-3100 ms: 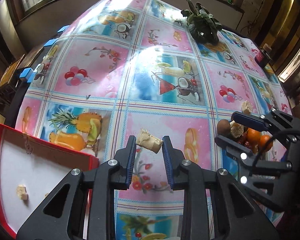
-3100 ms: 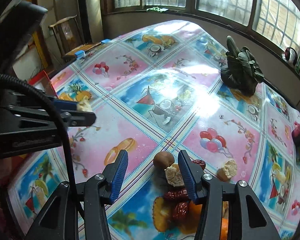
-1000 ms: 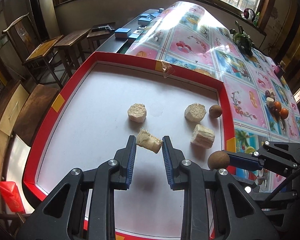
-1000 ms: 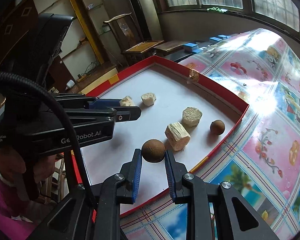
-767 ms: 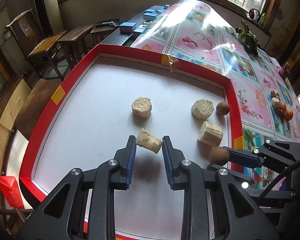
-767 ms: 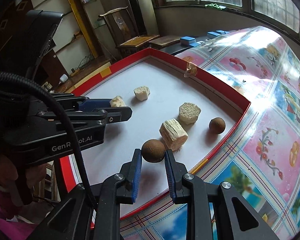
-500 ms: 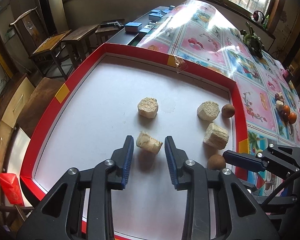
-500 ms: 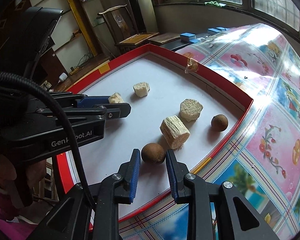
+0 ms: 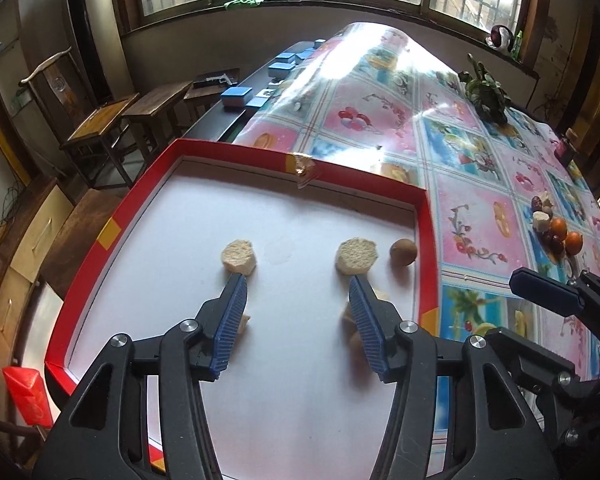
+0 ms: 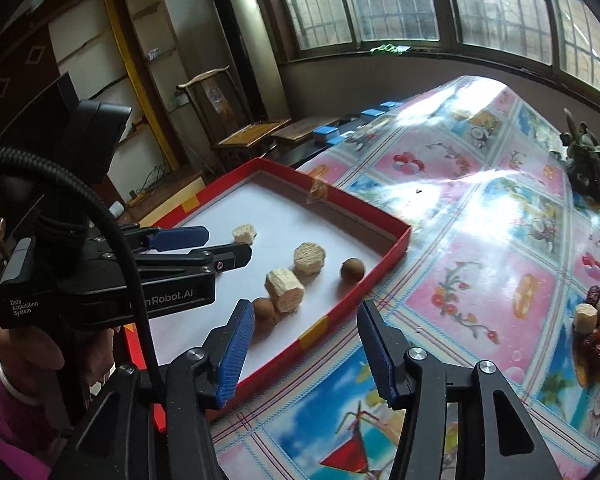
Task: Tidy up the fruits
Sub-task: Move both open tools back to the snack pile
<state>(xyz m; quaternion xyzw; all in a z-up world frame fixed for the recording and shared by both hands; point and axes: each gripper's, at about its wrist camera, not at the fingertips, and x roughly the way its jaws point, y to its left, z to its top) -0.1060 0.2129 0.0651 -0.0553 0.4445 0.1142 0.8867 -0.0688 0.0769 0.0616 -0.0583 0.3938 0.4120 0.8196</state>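
Observation:
A red-rimmed white tray (image 9: 296, 164) (image 10: 380, 264) lies at the table's left end. In it lie pale cut fruit chunks (image 9: 239, 256) (image 9: 356, 255) (image 10: 284, 290) and two brown round fruits (image 9: 403, 252) (image 10: 353, 269) (image 10: 265, 312). My left gripper (image 9: 296, 300) is open and empty above the tray floor; one chunk (image 9: 243, 322) is half hidden behind its left finger. My right gripper (image 10: 306, 332) is open and empty above the tray's near rim. A pile of loose fruits (image 9: 554, 232) (image 10: 596, 332) sits on the tablecloth at the right.
The patterned tablecloth (image 9: 472, 208) (image 10: 480, 240) stretches to the right of the tray. A dark leafy bunch (image 9: 486, 94) (image 10: 586, 160) lies far back. Blue boxes (image 9: 236, 96) sit on a dark bench beyond the tray. Wooden chairs (image 9: 100, 128) stand left of the table.
Both grippers opened wide and drew back upward. The left let its pale chunk down onto the tray floor; the right let its brown round fruit down beside a pale chunk.

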